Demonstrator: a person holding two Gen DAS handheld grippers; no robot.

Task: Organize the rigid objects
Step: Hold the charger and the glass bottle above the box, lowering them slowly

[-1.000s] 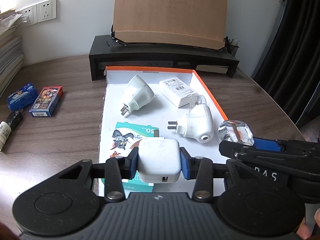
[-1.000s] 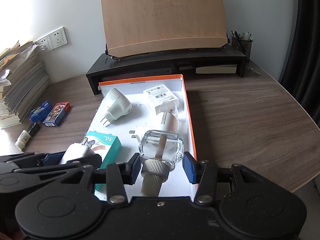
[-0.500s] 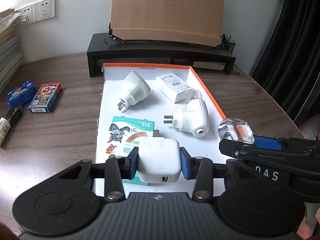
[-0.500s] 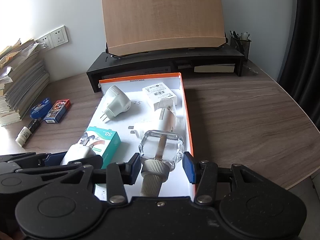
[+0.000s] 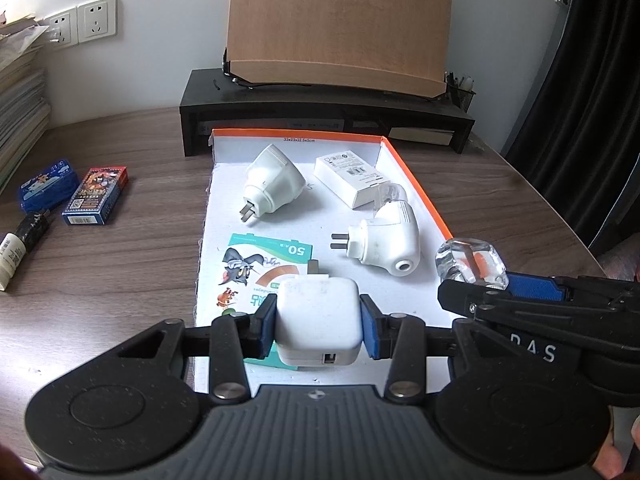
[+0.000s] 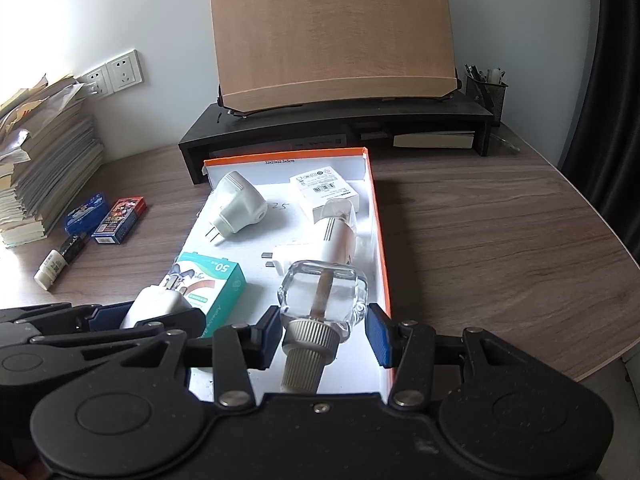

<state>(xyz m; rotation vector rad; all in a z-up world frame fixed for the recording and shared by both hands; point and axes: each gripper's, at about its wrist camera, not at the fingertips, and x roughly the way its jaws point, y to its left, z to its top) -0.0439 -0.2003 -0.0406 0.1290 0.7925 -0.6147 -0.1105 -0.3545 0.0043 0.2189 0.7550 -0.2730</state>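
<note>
Over the last second both grippers rise and draw back toward the near end of the orange-edged tray (image 5: 416, 188), so more of its white floor shows beneath them. The left gripper (image 5: 318, 330) stays clamped on the white USB charger (image 5: 318, 326), now lifted above the teal box (image 5: 264, 276) at the tray's near left. The right gripper (image 6: 322, 332) holds the clear glass bottle (image 6: 324, 294) by its shoulders, ribbed cap (image 6: 306, 350) pointing back at the camera. Its blue pads seem to touch the glass, though the right one may stand slightly off; the view is poor there. Farther in, two white plug adapters (image 5: 270, 186) (image 5: 386, 240) and a white labelled box (image 5: 352, 178) lie unmoved. I judge both items are being carried out of the tray together, with placing yet to come.
</note>
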